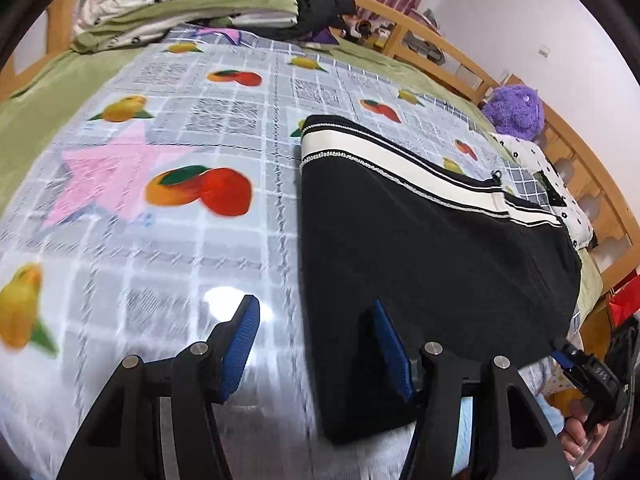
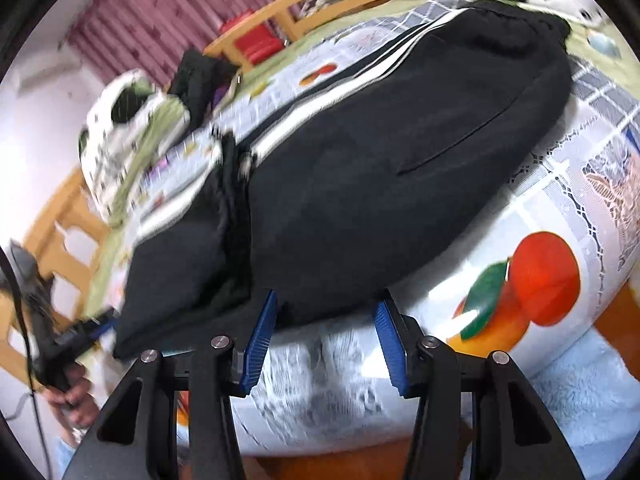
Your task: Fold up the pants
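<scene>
Pants (image 1: 420, 248): black, with white side stripes and a beaded trim; lying on the bed over a fruit-print cover (image 1: 192, 152), already doubled into a compact stack, near the bed's front edge. In the right wrist view the upper layer (image 2: 380, 184) overlaps a lower one whose edge shows at the left.

Risks, judged: the cover looks glossy and slick, so a push or one-sided pull could slide the whole stack rather than fold it; pinching only the top layer could peel the stack open; the near hem sits close to the bed edge and could slip off if dragged forward. Both views are motion-blurred, so a grasp taken now may land off the edge.

Left gripper (image 1: 316, 332): fingers apart, holding nothing; the right finger (image 1: 390, 344) lies over the pants' near-left corner, the left finger over bare cover, the garment's left edge running between them.

Right gripper (image 2: 326, 316): fingers apart, empty; tips just at the pants' near hem, contact not certain.

Surroundings: folded bedding (image 1: 180, 0), purple plush toy (image 1: 516, 108), wooden bed rail (image 1: 460, 56).
</scene>
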